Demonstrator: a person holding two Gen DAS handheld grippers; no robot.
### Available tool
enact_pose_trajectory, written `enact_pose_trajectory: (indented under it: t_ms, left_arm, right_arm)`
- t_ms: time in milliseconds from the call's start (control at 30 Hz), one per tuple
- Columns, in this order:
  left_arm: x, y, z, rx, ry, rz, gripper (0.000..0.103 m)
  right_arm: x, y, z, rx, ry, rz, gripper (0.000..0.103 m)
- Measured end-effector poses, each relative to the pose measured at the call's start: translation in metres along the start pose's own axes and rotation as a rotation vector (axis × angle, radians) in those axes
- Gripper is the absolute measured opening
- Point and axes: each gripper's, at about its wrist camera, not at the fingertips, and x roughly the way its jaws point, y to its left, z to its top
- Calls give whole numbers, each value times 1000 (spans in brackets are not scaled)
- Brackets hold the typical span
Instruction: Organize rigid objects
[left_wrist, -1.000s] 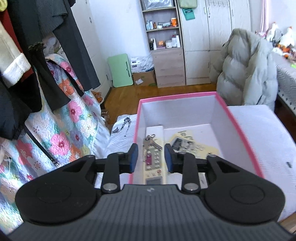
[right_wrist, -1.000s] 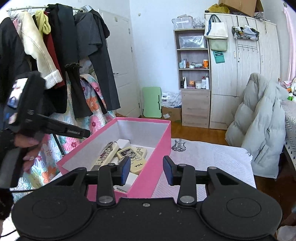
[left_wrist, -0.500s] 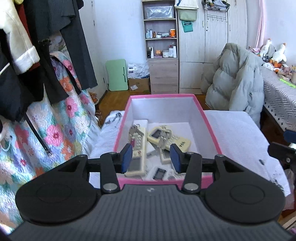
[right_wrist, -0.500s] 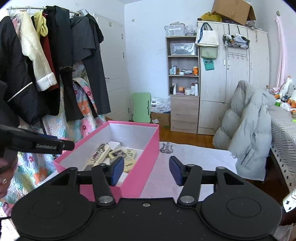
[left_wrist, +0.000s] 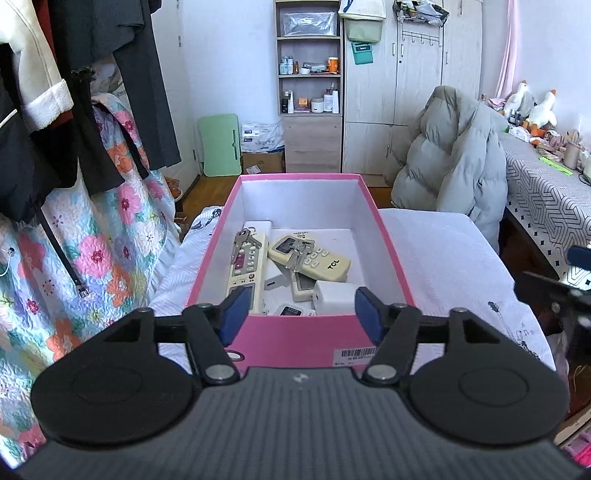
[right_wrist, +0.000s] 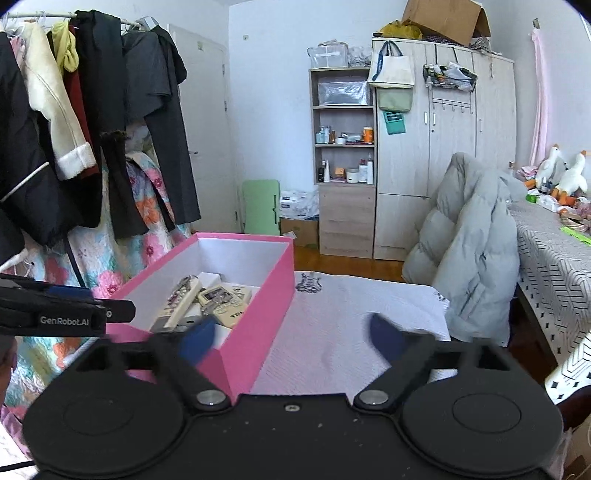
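Box is seen dead ahead of the left tongs, its long axis running straight away from them, on the white-covered bench. 2 remotes, keys and a white adapter lie inside. From the right tongs it lies ahead and to the left. Both tongs are spread and hold nothing; the left is judged nearer.

"TCL" reads on the cream remote in the pink box; "GenRobot.AI" on the left tool at nine o'clock.
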Motion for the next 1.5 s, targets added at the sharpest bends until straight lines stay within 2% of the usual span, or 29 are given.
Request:
enact_pose_trajectory:
  t_ms: [100,167,333,600,933,1100,1267,1500]
  left_arm:
    - [-1,0,-2,5,-2,7,73]
    - [-1,0,-3,4,-2,13,85]
    - [-1,2,-7,6,-2,38,103]
    - [0,5,-10,-2,33,93,103]
    - [-1,1,-11,-4,57,97,103]
    - [0,-3,-13,-23,80,67,103]
    - [-1,-11,-14,4,67,113,103]
    - [-2,-24,-15,23,49,138,103]
  right_arm:
    - [-6,-1,-1,11,-23,-16,101]
    - [-7,-3,-1,24,-20,-27,101]
    - [-9,-6,-1,50,-7,-64,101]
    - [-11,-7,-4,52,0,-78,102]
    - [-10,-8,-9,61,16,-104,102]
    - [-11,-10,-8,79,28,-141,102]
    - [-14,-13,-9,81,32,-150,102]
    - [-16,-19,-12,93,39,-164,102]
